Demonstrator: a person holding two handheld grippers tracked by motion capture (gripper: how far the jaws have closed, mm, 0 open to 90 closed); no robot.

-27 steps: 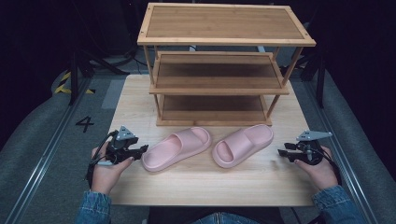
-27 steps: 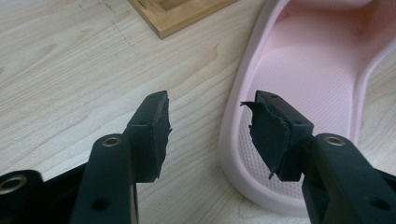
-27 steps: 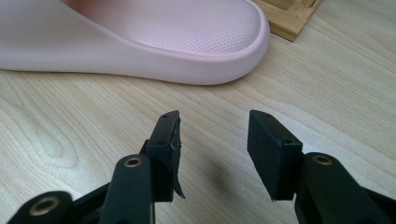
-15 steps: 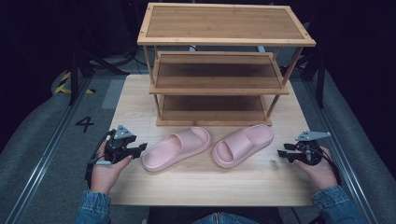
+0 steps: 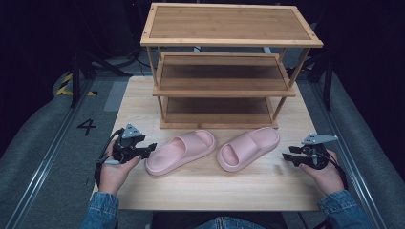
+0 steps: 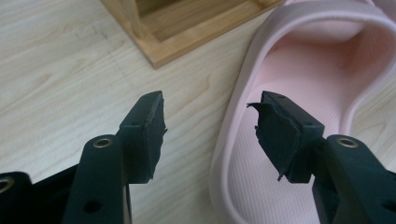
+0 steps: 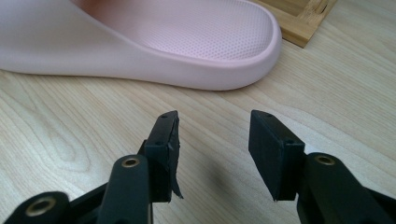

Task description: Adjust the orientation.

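I held my left gripper (image 5: 152, 146) at the eight o'clock edge of the table (image 5: 205, 191), its jaws spread wide with nothing between them. Through the left gripper view, my left gripper (image 6: 210, 121) pointed at bare wood, and the heel rim of the left slipper (image 6: 299, 93) lay just beside my right-hand jaw, at about two o'clock from the gap; whether pad and rim touched I could not tell.

My right gripper (image 5: 285, 157) sat at four o'clock on the table, jaws likewise parted and empty. In the right gripper view, my right gripper (image 7: 212, 135) hovered low over the tabletop, with the rounded heel end of the right slipper (image 7: 187, 42) near it at twelve o'clock, apart from the pads.

From above, the left slipper (image 5: 181, 151) and the right slipper (image 5: 248, 148) lay side by side at the table's centre, both pink, each slanted with its open strap end toward one o'clock. Just behind them, at twelve o'clock, stood the three-tier bamboo shoe rack (image 5: 229, 57); a corner of its bottom frame showed in both gripper views.

The one piece of writing I could read was a black figure "4" (image 5: 87, 126) on the grey floor, at nine o'clock from the table. I saw no brand mark or label on the slippers or the rack.
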